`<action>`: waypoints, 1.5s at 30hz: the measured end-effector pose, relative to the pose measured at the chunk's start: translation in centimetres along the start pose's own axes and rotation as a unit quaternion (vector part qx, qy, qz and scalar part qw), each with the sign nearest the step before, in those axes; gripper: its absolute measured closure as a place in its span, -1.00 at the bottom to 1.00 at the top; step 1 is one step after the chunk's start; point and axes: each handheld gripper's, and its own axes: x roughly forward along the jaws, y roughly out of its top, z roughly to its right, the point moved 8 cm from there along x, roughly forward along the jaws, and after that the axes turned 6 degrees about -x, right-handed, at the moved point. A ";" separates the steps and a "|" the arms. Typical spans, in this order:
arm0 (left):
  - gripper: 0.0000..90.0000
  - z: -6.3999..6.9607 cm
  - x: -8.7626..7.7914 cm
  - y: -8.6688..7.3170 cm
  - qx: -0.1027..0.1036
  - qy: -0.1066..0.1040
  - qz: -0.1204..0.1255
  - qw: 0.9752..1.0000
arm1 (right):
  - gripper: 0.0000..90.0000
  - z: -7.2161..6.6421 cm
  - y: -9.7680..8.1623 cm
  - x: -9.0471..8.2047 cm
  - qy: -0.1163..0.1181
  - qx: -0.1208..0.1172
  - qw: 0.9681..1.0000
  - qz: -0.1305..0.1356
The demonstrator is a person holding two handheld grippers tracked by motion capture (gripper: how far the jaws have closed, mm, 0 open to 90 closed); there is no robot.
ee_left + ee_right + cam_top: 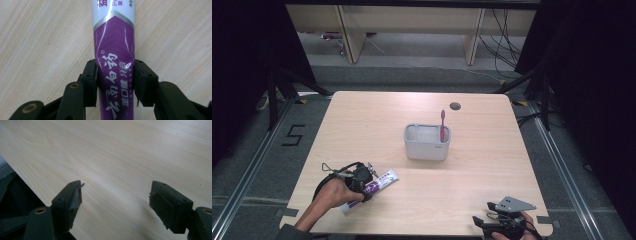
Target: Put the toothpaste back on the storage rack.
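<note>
Black jaws of the left gripper (115,80) clamp the purple toothpaste tube (114,62) lying on the desk (492,180): the pick-up step. Next, likely lift it toward the grey holder (427,142). Right gripper (116,202) idles, jaws apart.

One toothpaste tube (371,190), one toothbrush (442,125), one holder (427,142), two tools.

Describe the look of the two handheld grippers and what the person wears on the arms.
Both grippers are black. The left gripper has blocky jaws with brass-coloured rivets and flat pads. The right gripper looks alike, with one frayed pad and a grey three-cornered plate on top. A dark sleeve covers the left forearm.
</note>
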 end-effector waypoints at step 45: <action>0.54 -0.5 -1.0 0.7 0.006 -0.015 0.049 0.999 | -0.41 0.1 0.0 0.0 0.000 0.003 1.000 0.000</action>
